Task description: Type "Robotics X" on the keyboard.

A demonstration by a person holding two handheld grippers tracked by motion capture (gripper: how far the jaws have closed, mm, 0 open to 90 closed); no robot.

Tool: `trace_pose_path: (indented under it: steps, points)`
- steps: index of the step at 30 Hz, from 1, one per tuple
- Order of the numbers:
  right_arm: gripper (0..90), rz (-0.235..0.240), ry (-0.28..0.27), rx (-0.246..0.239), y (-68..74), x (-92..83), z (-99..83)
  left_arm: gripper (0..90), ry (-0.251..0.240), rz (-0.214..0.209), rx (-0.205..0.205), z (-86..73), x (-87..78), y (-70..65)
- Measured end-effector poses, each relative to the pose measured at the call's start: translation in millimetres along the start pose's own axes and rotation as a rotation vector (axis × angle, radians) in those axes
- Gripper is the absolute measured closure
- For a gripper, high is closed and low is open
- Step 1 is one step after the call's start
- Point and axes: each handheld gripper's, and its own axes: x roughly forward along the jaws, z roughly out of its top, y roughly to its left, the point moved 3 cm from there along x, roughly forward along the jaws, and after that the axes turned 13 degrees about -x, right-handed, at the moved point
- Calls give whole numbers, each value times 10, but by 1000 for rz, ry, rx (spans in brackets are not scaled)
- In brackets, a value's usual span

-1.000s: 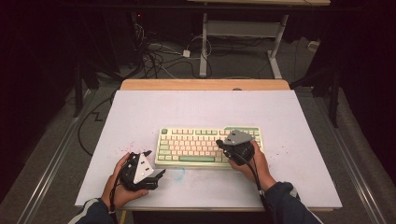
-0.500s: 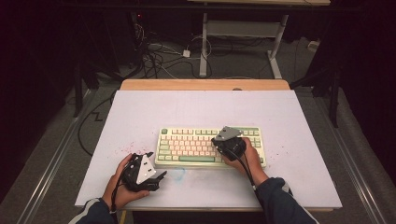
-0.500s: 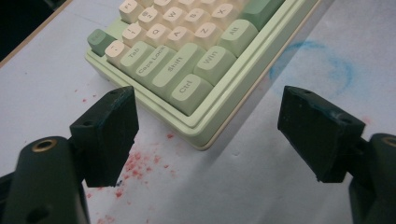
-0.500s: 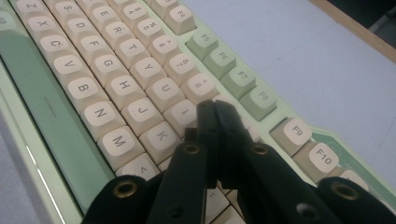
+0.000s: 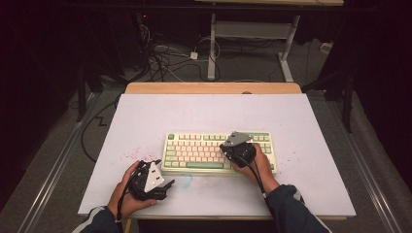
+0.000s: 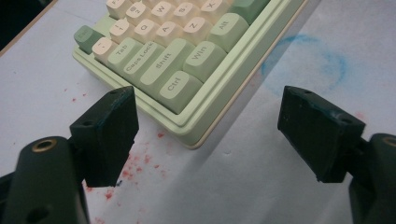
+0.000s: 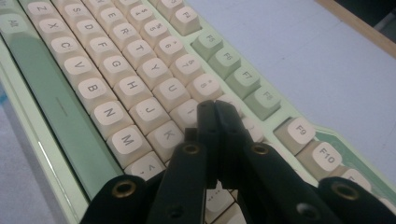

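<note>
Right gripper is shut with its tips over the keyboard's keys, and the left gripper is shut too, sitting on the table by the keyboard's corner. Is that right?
Not quite. The left gripper is open: the left gripper view shows its jaws standing wide apart with nothing between them, near the corner of the keyboard. The rest holds: the right gripper view shows the right gripper shut, tips over the keys.

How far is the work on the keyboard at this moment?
Done: the keyboard lies flat on the table. In hand: the shut right gripper points at the keys near I and O. Left: the open left gripper waits, holding nothing, at the Ctrl corner.
</note>
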Motion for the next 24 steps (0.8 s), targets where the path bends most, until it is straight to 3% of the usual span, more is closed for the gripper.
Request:
trace_pose_path:
  steps: [5, 14, 21, 24]
  points:
    - [873, -9, -43, 11, -16, -73, 14, 190, -1, 3, 4, 2, -4, 1]
    - [709, -27, -92, 7, 11, -165, -3, 190, 19, 6, 13, -30, 5, 7]
    - [489, -38, -169, 10, 27, -290, -45, 190, 11, 7, 9, -14, -2, 9]
    - [395, -67, -198, 7, 40, -353, -61, 191, 11, 7, 10, -12, -3, 8]
